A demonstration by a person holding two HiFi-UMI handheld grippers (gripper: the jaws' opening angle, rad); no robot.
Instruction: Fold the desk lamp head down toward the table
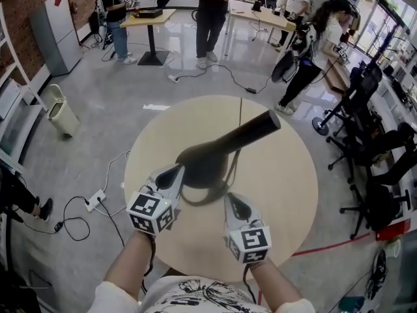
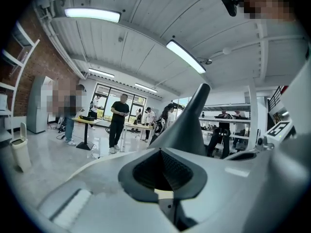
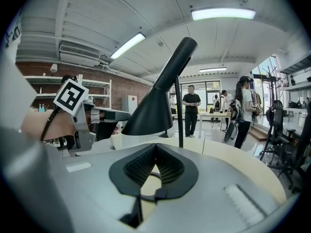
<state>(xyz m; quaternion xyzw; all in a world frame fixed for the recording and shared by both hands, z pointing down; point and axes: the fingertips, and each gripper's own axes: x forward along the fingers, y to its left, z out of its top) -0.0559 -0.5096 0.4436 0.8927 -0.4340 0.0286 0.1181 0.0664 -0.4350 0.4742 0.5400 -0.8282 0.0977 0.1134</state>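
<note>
Tabletop [image 1: 281, 175] lamp head [image 1: 205, 165] seemingly hangs between left gripper [image 1: 174, 173], right gripper [image 1: 232, 201].

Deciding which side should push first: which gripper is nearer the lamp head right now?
Left. The left gripper has its tips right beside the left edge of the lamp head, which looms just ahead in its own view. The right gripper sits on the near side of the head, farther back.

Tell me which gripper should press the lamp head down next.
Left, probably. The left gripper has its shut tips right at the rim of the lamp head, which looms just ahead in its own view. The right gripper, also shut, sits farther back from it.
</note>
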